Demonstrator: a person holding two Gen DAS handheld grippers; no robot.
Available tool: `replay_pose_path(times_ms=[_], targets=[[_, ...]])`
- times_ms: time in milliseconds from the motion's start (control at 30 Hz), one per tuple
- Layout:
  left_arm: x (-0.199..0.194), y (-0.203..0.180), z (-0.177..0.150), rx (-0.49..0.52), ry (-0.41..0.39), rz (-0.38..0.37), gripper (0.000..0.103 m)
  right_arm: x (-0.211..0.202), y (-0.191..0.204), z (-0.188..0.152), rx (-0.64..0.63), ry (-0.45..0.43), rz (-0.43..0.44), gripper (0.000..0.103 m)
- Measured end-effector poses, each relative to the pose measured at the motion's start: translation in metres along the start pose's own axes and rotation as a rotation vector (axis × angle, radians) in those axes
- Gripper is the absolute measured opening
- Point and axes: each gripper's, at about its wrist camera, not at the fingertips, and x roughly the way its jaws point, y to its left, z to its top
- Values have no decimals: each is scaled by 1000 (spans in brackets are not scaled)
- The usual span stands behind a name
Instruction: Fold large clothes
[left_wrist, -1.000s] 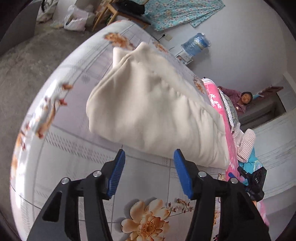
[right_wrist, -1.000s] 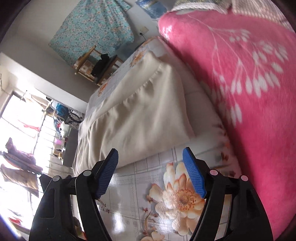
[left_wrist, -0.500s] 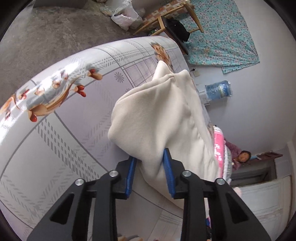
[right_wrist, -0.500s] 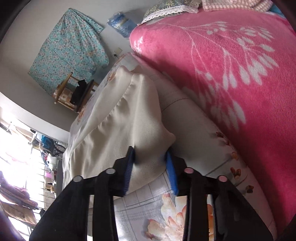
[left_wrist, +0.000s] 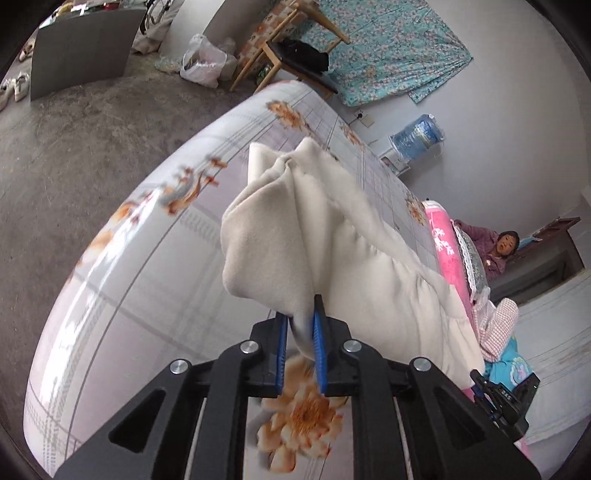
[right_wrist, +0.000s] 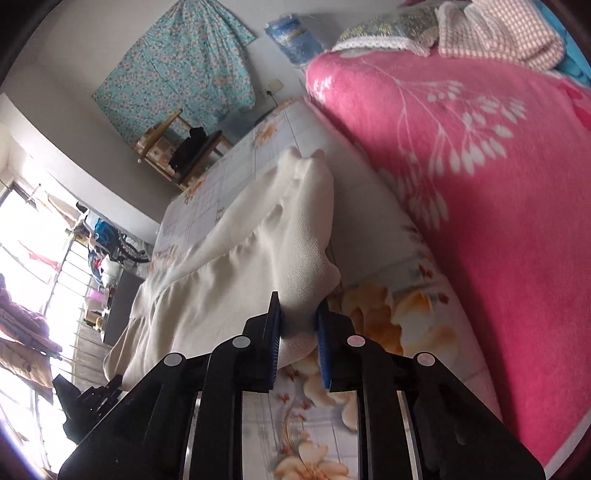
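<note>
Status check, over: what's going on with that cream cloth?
Left hand-held gripper closing on cream fabric garment. Right hand-held gripper clamped on another corner. Nothing blocking.

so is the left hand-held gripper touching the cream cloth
Touching. The left wrist view shows the left hand-held gripper closing, its blue pads already pinching a corner of the cream cloth.
</note>
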Motion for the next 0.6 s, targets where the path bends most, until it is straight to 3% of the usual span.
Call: replay_pose_path(times_ms=[67, 100, 167, 300, 400, 500, 600], targets=[[-6, 18, -10, -28, 51, 32, 21, 0, -14, -5, 27, 42, -35, 29], [-15, 24, -13, -33, 31, 84, 22, -5, -21, -6, 41, 35, -54, 37], [-42, 30, -14, -2, -57, 159, 35, -27, -26, -6, 44, -31, -103, 48], [-73, 13, -8, 102, -195, 210, 40, -53, 1, -3, -83, -166, -182, 56], [-53, -26, -5, 264, -186, 214, 44, -29, 39, -9, -263, -143, -175, 62], [-10, -66, -8, 414, -111, 215, 56, 10, 77, -24, -440, -89, -187, 69], [34, -79, -12, 491, -78, 311, 63, 44, 85, -35, -537, -43, -282, 71]])
